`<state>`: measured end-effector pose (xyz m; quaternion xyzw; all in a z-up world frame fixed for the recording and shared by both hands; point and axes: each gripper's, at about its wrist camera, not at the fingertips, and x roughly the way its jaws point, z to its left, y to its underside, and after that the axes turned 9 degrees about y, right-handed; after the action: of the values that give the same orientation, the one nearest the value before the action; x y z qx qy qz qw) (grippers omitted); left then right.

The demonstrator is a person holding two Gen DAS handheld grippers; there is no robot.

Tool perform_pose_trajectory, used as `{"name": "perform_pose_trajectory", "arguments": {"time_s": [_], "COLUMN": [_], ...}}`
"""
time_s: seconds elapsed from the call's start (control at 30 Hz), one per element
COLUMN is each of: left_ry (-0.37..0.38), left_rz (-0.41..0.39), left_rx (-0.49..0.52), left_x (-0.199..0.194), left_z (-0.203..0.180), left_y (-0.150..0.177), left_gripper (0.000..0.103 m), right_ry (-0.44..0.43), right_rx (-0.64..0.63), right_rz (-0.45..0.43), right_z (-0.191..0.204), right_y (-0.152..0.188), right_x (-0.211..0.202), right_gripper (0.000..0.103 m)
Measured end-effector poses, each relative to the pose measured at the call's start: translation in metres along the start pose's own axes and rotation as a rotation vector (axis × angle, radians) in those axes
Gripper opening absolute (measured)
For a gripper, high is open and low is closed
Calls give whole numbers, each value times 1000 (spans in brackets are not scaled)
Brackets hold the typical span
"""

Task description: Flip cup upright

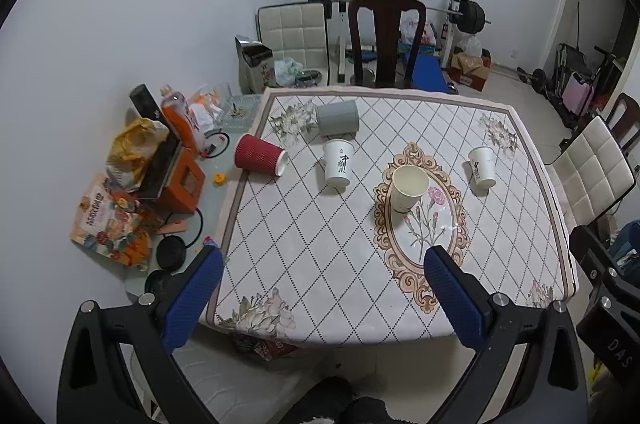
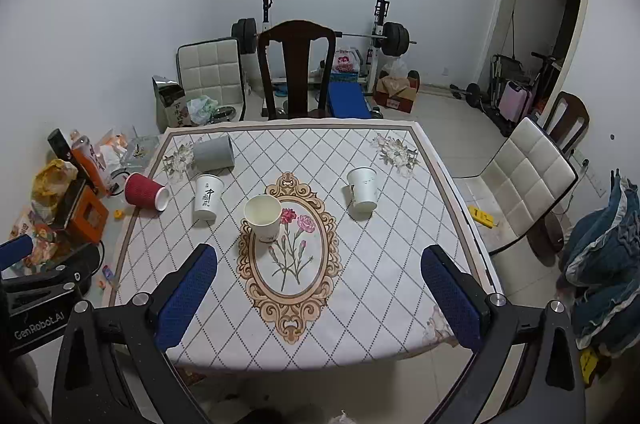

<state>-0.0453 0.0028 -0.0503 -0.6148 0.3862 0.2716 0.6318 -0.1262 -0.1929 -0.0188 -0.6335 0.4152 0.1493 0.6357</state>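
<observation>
You are at the approach step: both claws hover above the near edge of the surface (image 2: 360,324), and no cup is gripped. The left claw (image 1: 326,298) stands spread wide and empty; the right claw (image 2: 320,298) is likewise spread and holds nothing. One cream cup (image 2: 263,218) already stands upright on the oval flower medallion at centre. The cups not yet righted are the red ribbed cup (image 2: 145,191) lying on its side at the far left edge, the grey cup (image 2: 213,153) on its side beyond it, the white printed cup (image 2: 207,197) resting mouth down, and the white cup (image 2: 363,190) mouth down at the right. Judged from this layout, the next move calls for you to choose one cup, descend with the pads either side of its wall, close gently, lift and rotate. Legible writing: "GenRobot.AI" on the left claw body in the right wrist view, "DAS" on the right claw body in the left wrist view; the printed cup carries black calligraphy that cannot be read.
</observation>
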Motion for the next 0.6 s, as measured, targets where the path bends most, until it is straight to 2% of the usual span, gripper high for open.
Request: {"name": "perform_pose_trajectory", "arguments": {"time_s": [0.3,0.6], "left_ry": [19,0], "left_rz": [-22,39], "left_rx": [-8,-9], "left_x": [-24,-19], "left_z": [-9,-17], "left_y": [15,16], "left_gripper": [102,102], "right_ry": [4,-6], "right_rx": [-3,-32], "right_rz": [4,70], "right_z": [-18,-19], "right_y": [11,3], "right_x": [-28,-25], "right_gripper": [103,103]}}
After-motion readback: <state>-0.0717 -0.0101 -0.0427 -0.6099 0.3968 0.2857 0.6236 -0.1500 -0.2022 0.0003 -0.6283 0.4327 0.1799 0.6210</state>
